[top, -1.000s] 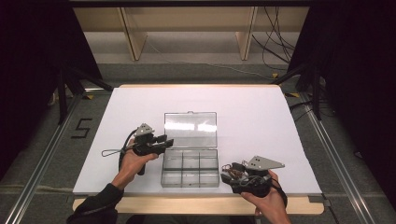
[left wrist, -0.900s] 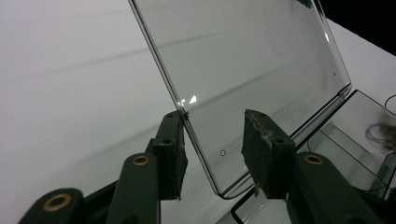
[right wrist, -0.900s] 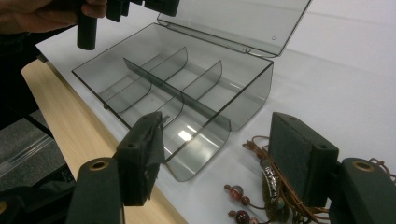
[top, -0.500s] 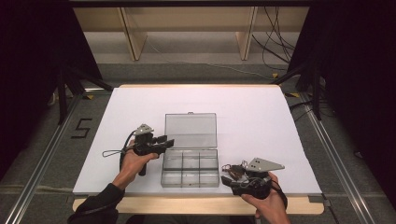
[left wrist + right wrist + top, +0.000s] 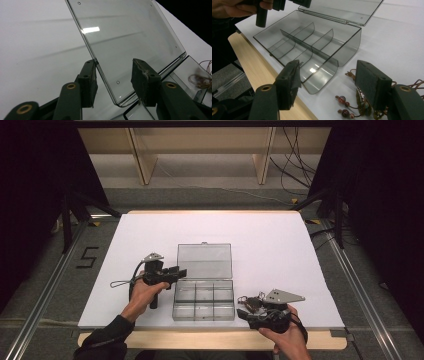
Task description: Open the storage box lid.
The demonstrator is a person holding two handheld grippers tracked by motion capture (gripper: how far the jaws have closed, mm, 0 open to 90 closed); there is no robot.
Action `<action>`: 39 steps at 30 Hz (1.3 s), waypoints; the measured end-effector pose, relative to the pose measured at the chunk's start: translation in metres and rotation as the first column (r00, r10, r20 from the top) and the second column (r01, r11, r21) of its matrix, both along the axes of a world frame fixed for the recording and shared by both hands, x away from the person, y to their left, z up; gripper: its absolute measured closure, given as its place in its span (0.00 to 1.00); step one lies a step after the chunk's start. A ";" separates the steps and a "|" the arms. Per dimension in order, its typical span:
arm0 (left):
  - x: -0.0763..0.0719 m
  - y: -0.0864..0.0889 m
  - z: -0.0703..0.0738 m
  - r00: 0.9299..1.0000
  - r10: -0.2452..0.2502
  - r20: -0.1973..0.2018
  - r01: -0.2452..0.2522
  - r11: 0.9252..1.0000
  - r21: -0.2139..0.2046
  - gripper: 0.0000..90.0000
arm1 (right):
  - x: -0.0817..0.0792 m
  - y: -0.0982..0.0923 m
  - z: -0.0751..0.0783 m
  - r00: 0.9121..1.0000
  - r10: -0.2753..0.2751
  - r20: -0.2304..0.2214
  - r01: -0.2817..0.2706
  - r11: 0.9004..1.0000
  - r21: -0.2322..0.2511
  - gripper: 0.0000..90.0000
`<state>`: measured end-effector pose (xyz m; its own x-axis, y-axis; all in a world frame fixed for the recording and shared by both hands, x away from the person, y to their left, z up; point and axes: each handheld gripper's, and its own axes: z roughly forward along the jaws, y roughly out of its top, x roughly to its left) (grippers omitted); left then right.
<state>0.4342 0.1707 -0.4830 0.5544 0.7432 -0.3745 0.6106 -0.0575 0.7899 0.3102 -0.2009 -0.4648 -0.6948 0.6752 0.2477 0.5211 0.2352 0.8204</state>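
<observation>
The clear box [image 5: 203, 300] sits on the desk [image 5: 265, 235] at six o'clock, lid [image 5: 125, 42] flat back. Left tongs [image 5: 177, 271] have been opening around the lid's corner, letting go. Right tongs [image 5: 329, 82] hang open over the beads [image 5: 344, 105], ready to pick them up.

A clear plastic compartment box [image 5: 203, 299] lies near the front edge of the white table [image 5: 270, 240], its hinged lid [image 5: 205, 261] folded flat behind it. Just beside its right wall lies a beaded brown cord necklace [image 5: 352, 110].
</observation>
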 end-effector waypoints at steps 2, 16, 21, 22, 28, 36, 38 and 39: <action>0.000 0.000 0.000 1.000 0.000 -0.007 0.000 1.000 0.004 0.60 | 0.001 -0.001 0.000 1.000 0.014 0.020 -0.013 1.000 -0.011 0.42; 0.002 -0.001 -0.002 0.996 0.020 -0.086 -0.023 0.999 -0.038 0.56 | 0.002 -0.003 0.000 1.000 0.004 0.024 -0.003 1.000 -0.029 0.42; 0.002 0.000 -0.006 0.991 0.029 -0.129 -0.037 0.997 -0.063 0.52 | 0.003 -0.002 -0.001 1.000 0.004 0.017 -0.004 1.000 -0.022 0.42; 0.002 0.000 -0.006 0.991 0.029 -0.129 -0.037 0.997 -0.063 0.52 | 0.002 -0.002 -0.001 1.000 0.005 0.012 -0.004 1.000 -0.022 0.42; 0.002 0.000 -0.004 0.990 0.044 -0.134 -0.049 0.998 -0.036 0.49 | 0.004 -0.001 -0.002 1.000 0.000 0.030 0.001 0.999 -0.037 0.42; 0.001 0.007 0.003 0.990 0.050 -0.135 -0.056 0.997 -0.046 0.44 | 0.003 -0.003 -0.002 1.000 0.000 0.010 0.000 1.000 -0.016 0.41; 0.000 0.007 0.004 0.990 0.047 -0.134 -0.053 0.998 -0.041 0.43 | 0.003 -0.003 -0.002 1.000 -0.004 0.009 0.004 1.000 -0.018 0.41; -0.002 0.008 0.006 0.990 0.042 -0.138 -0.046 0.999 -0.028 0.43 | 0.004 -0.003 -0.003 1.000 -0.014 0.019 0.015 0.999 -0.031 0.40</action>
